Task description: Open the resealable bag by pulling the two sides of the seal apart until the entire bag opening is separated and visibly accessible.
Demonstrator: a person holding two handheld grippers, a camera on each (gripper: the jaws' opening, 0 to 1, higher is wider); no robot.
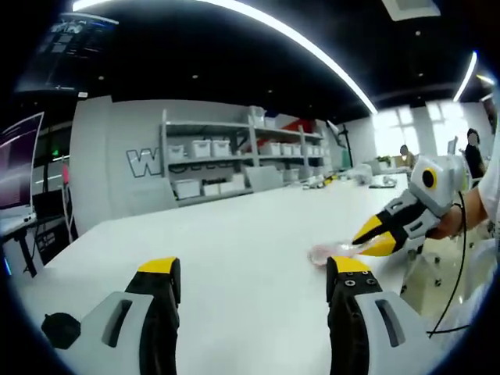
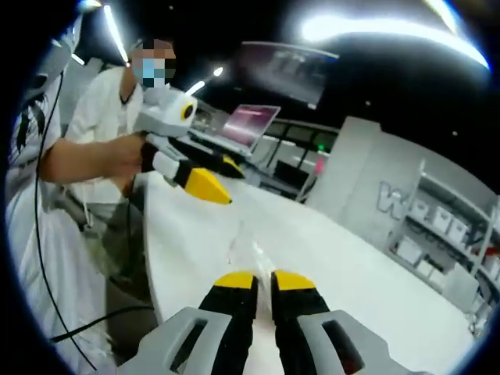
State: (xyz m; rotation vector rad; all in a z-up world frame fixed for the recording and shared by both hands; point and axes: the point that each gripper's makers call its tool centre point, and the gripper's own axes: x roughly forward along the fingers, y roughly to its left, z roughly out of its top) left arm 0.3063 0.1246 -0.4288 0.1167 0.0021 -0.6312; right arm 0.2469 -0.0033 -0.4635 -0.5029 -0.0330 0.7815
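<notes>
The resealable bag (image 1: pixel 324 251) is clear with a pinkish tint and lies on the white table (image 1: pixel 234 226). My left gripper (image 1: pixel 251 269) is open, its jaws wide apart with nothing between them, a little short of the bag. My right gripper (image 1: pixel 373 239) comes in from the right with its yellow tips on the bag's right end. In the right gripper view the bag (image 2: pixel 251 251) stretches ahead of my right gripper (image 2: pixel 264 280), whose jaws are closed on its near edge. My left gripper (image 2: pixel 215 178) hovers over the table (image 2: pixel 351 266) beyond the bag.
Grey shelves with white bins (image 1: pixel 234 152) line the far wall. An open laptop (image 2: pixel 251 123) sits on a desk behind. A person in white (image 2: pixel 94 133) stands at the table's edge (image 2: pixel 150 258), with cables hanging. A monitor (image 1: pixel 19 168) stands on the left.
</notes>
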